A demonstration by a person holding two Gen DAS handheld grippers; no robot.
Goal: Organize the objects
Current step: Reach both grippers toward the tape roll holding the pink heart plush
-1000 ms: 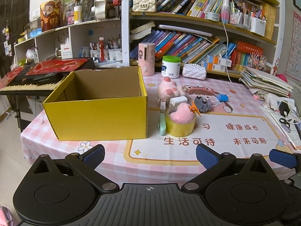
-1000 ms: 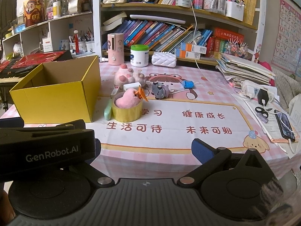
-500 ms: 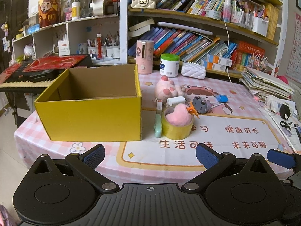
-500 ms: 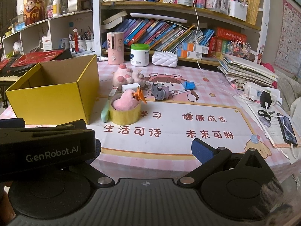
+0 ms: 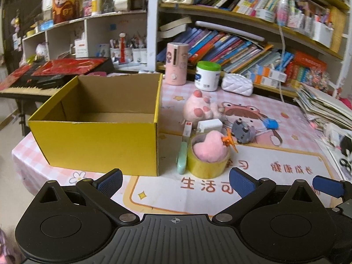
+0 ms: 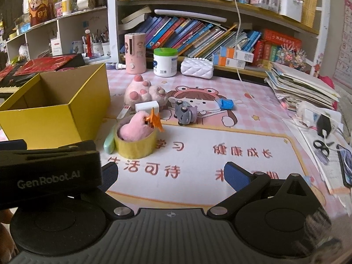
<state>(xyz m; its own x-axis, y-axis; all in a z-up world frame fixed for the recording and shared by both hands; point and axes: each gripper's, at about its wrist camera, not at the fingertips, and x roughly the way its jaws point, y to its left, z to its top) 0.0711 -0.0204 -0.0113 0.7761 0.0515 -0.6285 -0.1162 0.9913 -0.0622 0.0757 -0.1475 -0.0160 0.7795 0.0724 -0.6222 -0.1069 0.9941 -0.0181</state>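
Left gripper (image 5: 175,179): jaws spread wide, holding nothing, short of the table edge. Right gripper (image 6: 170,172): likewise wide and empty, its left finger partly hidden behind the other tool. The open yellow cardboard box (image 5: 96,123) appears empty, though its near floor is out of view. Loose items cluster just right of it: a yellow tape roll (image 5: 206,165) with a pink plush heart (image 5: 210,148) inside and a mint-green oblong (image 5: 181,161) touching it. Risk: gripping the roll may spill the heart or knock the oblong aside.

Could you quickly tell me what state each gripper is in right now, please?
Left gripper: open, holding nothing.
Right gripper: open, holding nothing.
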